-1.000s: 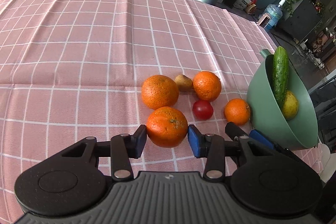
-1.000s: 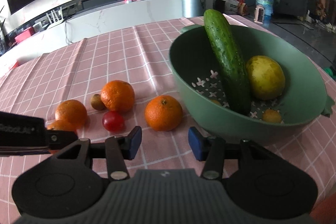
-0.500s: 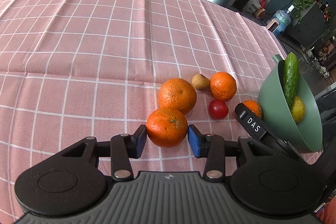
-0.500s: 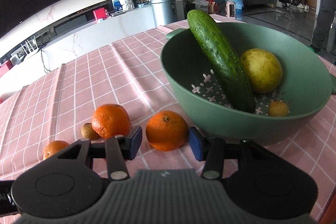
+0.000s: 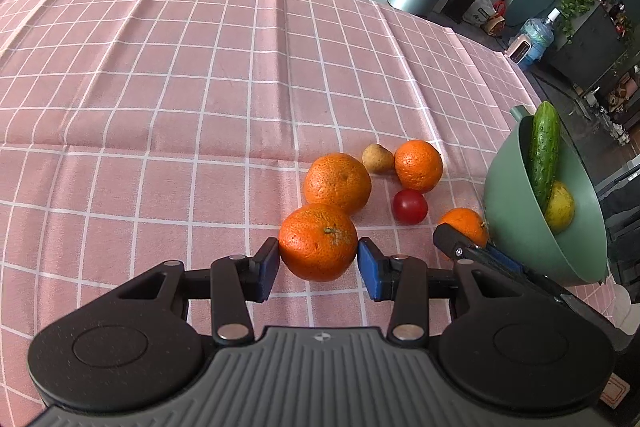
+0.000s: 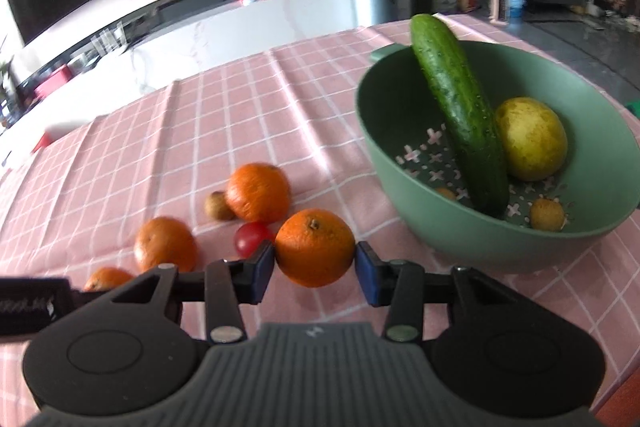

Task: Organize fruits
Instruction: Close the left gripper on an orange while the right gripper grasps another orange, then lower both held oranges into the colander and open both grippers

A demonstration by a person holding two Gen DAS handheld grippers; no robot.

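Two oranges are in hand. The near orange [image 5: 318, 242] sits between the pads of the left gripper [image 5: 318, 263], both blue pads touching its flanks at the widest part, stem uppermost; it rests on or just above the pink checked tablecloth [image 5: 200, 87], which of the two cannot be told. The second orange [image 6: 315, 247] is clenched across its middle by the right gripper [image 6: 315, 265], just beside the green bowl [image 6: 460, 239].

Handling judgement: these fruits look firm, round and moderately heavy, with a pebbled peel that gives fair friction. A round body can roll out of flat pads, so a hold across the equator, as now, is the sound one; excess squeeze would bruise the flesh.

Loose on the cloth: a large orange [image 5: 337, 183] touching the left-held one, a small orange [image 5: 418, 165], a brown fruit [image 5: 377, 158] between them, and a red tomato [image 5: 409, 206]. The tomato appears softer and would want a gentler grip.

The bowl already holds a cucumber [image 6: 460, 123] leaning on its rim, a yellow-green fruit [image 6: 531, 139] and a small brown fruit [image 6: 547, 214].
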